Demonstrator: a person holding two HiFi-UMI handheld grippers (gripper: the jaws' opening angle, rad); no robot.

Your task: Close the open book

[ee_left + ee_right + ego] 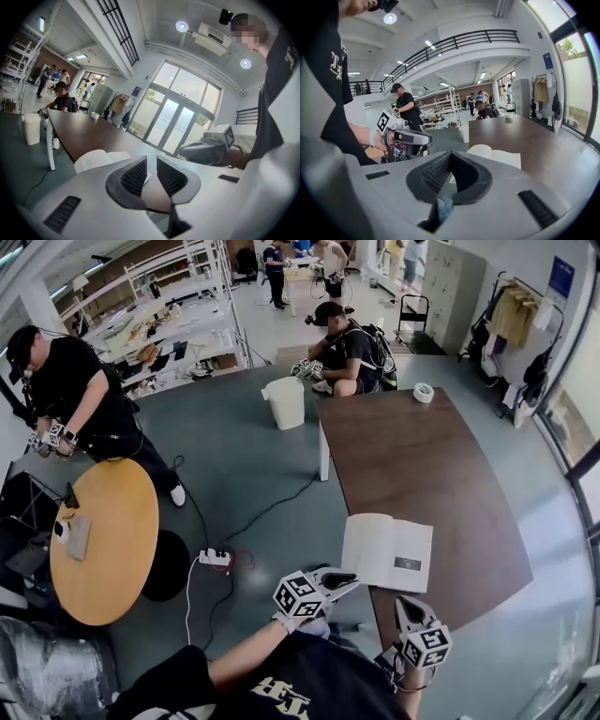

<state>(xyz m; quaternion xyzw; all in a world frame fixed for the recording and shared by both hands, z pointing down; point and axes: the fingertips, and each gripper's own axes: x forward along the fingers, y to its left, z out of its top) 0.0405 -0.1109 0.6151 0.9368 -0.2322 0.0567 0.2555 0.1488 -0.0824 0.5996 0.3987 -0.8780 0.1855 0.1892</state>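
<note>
The dark brown wooden tabletop point(441, 474) lies bare from the open white paper book point(387, 552) toward 12 o'clock, right up to a white roll of tape point(424, 392) at the far edge. It is bare again at the book's 3 o'clock. The left gripper point(339, 581) at the book's 8 o'clock and the right gripper point(406, 607) at its 5 o'clock have open air between them (neither blocks the other). At 9 o'clock the table ends. Below it are grey floor point(253, 465), a white power strip point(215, 558) and a black cable point(272, 507). A round yellow wooden table point(103, 540) stands well apart.
</note>
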